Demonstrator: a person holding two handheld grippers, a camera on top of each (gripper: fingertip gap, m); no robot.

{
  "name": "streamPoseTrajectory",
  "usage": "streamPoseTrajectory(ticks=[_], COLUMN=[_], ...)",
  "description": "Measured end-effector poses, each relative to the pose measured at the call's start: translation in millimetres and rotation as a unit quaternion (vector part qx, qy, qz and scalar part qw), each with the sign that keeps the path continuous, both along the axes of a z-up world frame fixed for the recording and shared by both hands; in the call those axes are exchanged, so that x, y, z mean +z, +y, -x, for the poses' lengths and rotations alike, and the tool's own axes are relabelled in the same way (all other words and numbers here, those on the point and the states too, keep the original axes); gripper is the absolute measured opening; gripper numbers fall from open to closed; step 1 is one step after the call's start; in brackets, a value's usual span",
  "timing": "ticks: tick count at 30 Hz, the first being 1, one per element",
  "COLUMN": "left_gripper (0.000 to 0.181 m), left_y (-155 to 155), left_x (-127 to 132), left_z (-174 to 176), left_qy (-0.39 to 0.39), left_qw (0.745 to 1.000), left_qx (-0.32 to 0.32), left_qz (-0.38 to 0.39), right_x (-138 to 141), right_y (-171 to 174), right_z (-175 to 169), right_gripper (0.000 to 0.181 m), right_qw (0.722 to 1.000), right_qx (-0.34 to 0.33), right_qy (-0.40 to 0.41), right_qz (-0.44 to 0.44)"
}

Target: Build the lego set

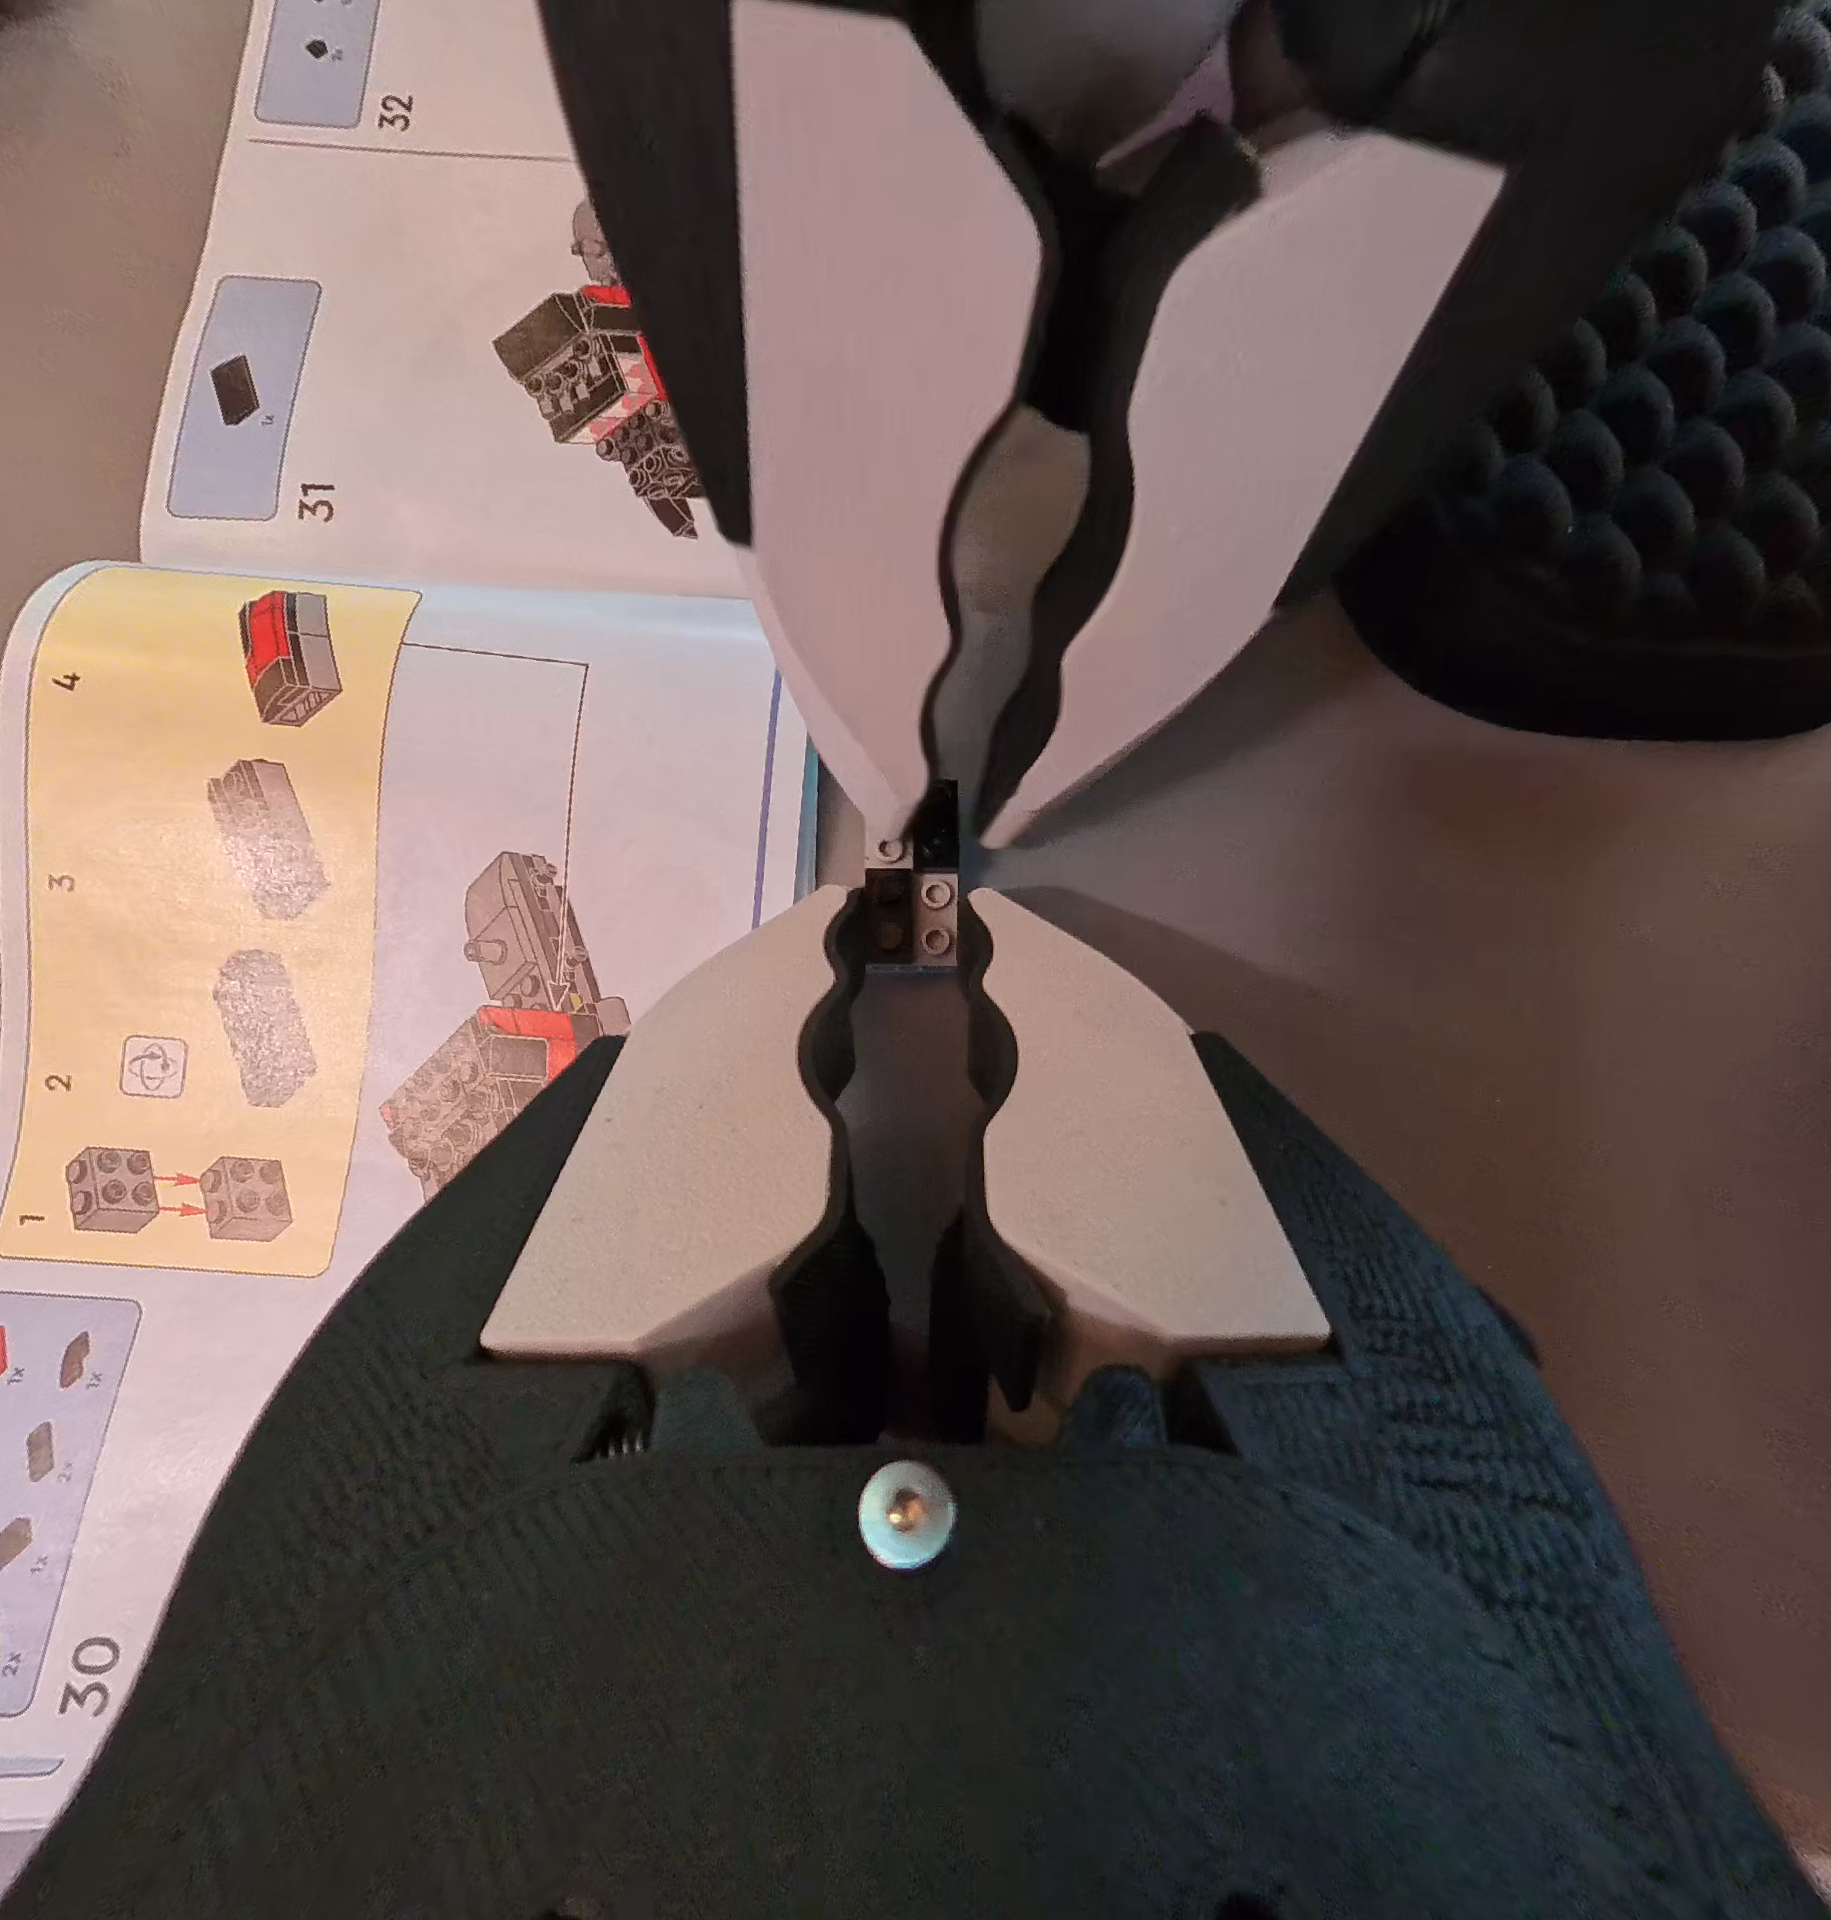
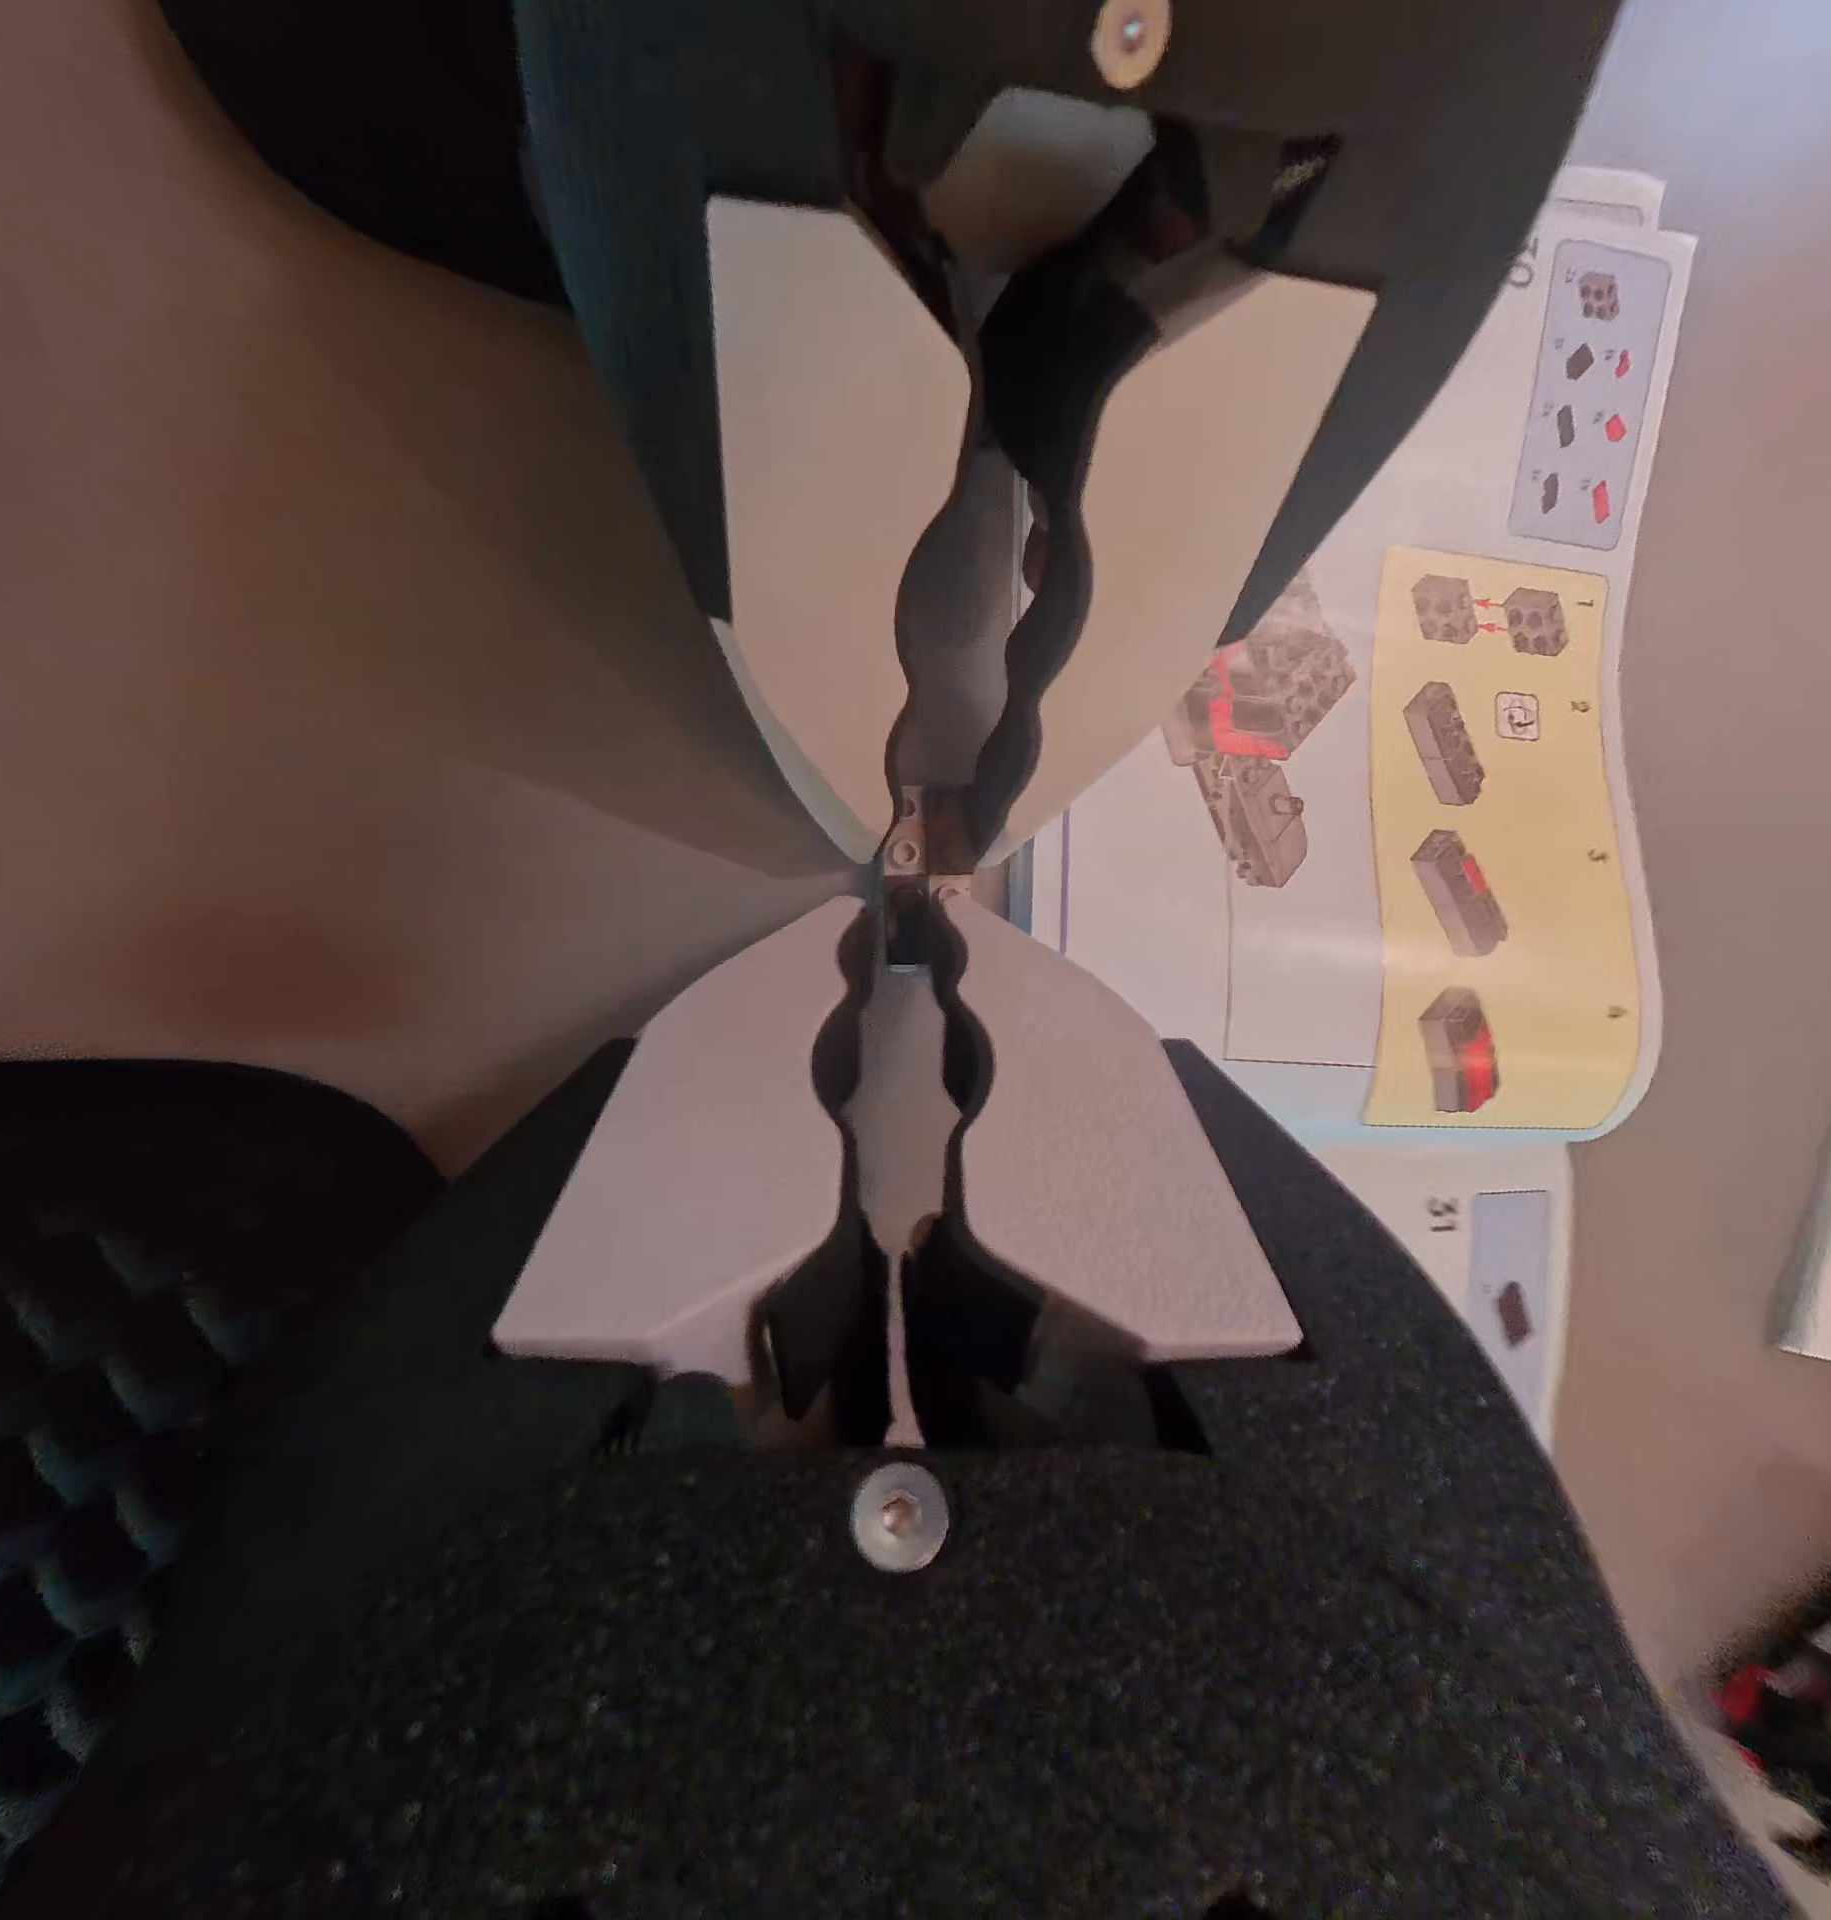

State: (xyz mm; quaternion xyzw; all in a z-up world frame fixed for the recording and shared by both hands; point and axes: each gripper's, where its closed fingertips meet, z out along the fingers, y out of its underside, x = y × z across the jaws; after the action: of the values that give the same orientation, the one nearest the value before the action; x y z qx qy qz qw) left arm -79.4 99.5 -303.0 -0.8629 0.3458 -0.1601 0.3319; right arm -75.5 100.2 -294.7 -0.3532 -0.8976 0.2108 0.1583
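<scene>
On the left of the left wrist view, the open instruction booklet (image 1: 391, 831) lies on the tan table (image 1: 1462, 1039). At centre frame, my left gripper (image 1: 911, 925) pinches a small grey and dark lego assembly (image 1: 916, 925). Meeting it tip to tip from above, my right gripper (image 1: 937, 831) clamps a black lego piece (image 1: 937, 826), touching the assembly. At upper right sits a black studded object (image 1: 1669, 416).
</scene>
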Motion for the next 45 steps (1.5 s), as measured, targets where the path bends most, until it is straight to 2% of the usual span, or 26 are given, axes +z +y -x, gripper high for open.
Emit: streamPoseTrajectory(ticks=[1,3,7,10,13,17,20,27,29,33,45], left_gripper=[0.017,0.017,0.017,0.017,0.017,0.008,0.008,0.006,0.0,0.0,0.01], left_y=[0,0,-1,-3,-4,-4,-9,-10,-8,-4,-13], left_x=[0,0,0,0,5,17,10,10,13,32,8], left_z=[0,0,-1,-3,-5,-5,-4,-4,-3,8,-5], left_qy=[0.001,0.002,0.002,-0.004,-0.021,-0.059,-0.022,0.0,-0.002,-0.013,-0.023], left_qw=[1.0,1.0,1.0,1.0,0.999,0.998,0.998,0.998,0.998,0.997,0.995], left_qx=[-0.001,-0.001,-0.004,-0.017,-0.025,-0.03,-0.053,-0.07,-0.067,-0.035,-0.082], left_qz=[-0.001,-0.003,-0.002,0.004,0.003,-0.007,0.005,0.009,-0.012,-0.065,0.047], right_x=[1,6,-2,-7,-7,-7,-7,-7,-8,-8,-8], right_y=[0,0,2,-2,-3,-9,-11,-12,-11,-12,-12], right_z=[-1,-2,1,2,0,-1,0,-1,-2,-4,-4], right_gripper=[0.018,0.022,0.031,0.017,0.017,0.017,0.017,0.017,0.017,0.017,0.017], right_qw=[1.0,0.997,0.995,0.995,0.996,0.997,0.996,0.996,0.996,0.995,0.996], right_qx=[-0.013,-0.035,-0.041,-0.03,-0.024,-0.014,-0.017,-0.027,-0.038,-0.044,-0.042], right_qy=[0.002,0.014,0.034,0.037,0.029,0.022,0.027,0.026,0.02,0.025,0.03], right_qz=[0.024,0.069,0.079,0.088,0.08,0.074,0.078,0.076,0.077,0.083,0.076])
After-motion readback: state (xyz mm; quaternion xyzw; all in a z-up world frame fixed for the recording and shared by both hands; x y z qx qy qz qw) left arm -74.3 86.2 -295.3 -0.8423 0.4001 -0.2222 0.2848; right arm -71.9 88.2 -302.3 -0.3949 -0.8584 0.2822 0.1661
